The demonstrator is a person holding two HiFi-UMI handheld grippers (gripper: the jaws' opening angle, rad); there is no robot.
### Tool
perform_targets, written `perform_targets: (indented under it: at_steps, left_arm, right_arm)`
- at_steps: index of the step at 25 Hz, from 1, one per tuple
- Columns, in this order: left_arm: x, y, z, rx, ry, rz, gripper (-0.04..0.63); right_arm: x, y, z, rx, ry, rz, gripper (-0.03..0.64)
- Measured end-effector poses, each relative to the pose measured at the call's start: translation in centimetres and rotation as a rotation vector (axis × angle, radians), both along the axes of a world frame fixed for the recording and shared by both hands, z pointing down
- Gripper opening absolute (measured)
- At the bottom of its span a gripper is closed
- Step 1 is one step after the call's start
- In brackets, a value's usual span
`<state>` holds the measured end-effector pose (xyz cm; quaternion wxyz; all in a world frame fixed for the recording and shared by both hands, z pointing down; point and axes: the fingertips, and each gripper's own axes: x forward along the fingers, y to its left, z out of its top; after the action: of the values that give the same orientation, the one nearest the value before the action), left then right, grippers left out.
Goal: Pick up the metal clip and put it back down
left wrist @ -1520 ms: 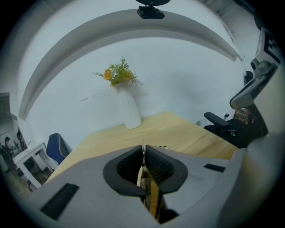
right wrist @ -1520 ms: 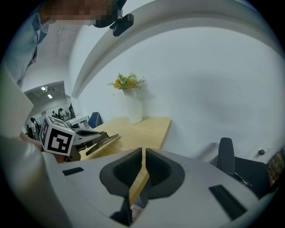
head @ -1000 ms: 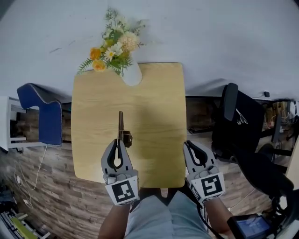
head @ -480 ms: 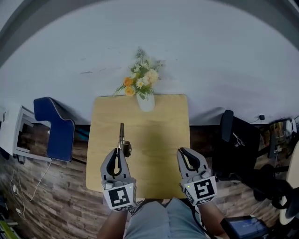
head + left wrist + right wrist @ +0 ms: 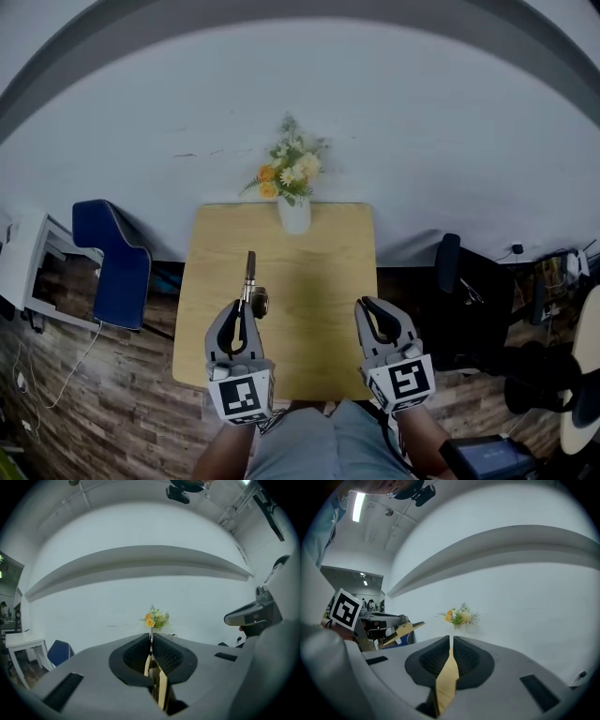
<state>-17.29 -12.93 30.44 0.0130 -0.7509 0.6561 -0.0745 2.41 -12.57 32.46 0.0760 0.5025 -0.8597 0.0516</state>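
The metal clip (image 5: 250, 281) is a long brass-coloured piece that sticks out forward from my left gripper (image 5: 246, 306), whose jaws are shut on its near end above the wooden table (image 5: 319, 272). In the left gripper view a thin metal strip, the clip (image 5: 151, 641), is pinched between the pads. The right gripper view shows the clip (image 5: 401, 632) held off the table at the left. My right gripper (image 5: 362, 306) hovers over the table's near right edge, its jaws shut with nothing between them (image 5: 450, 639).
A white vase of yellow and white flowers (image 5: 293, 214) stands at the table's far edge against a white wall. A blue chair (image 5: 112, 262) is left of the table and a black office chair (image 5: 469, 300) is right of it. The floor is wood-patterned.
The head view has pulled back and up, so the table looks smaller and more wall shows. Both grippers keep their places, the left one still holding the clip.
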Motion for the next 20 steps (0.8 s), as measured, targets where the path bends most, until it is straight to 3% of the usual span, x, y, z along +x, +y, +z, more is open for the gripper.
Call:
perform_targets:
  at_steps: [5,12,20]
  left_arm:
    - [0.3,1.4,0.2,-0.025,0.003,-0.022,0.035]
    - [1.1,3.6,-1.3,0.003,-0.017,-0.076,0.035]
    - [-1.4,4.6,-2.3,0.003,-0.034,-0.161,0.035]
  right_arm:
    - [0.0,0.8,0.0,0.002,-0.010,-0.027,0.054]
    - [0.3,1.7,-0.6,0.014,-0.043,-0.097,0.054]
    - [-1.0,1.5,-0.8,0.015,-0.065,-0.146,0.054]
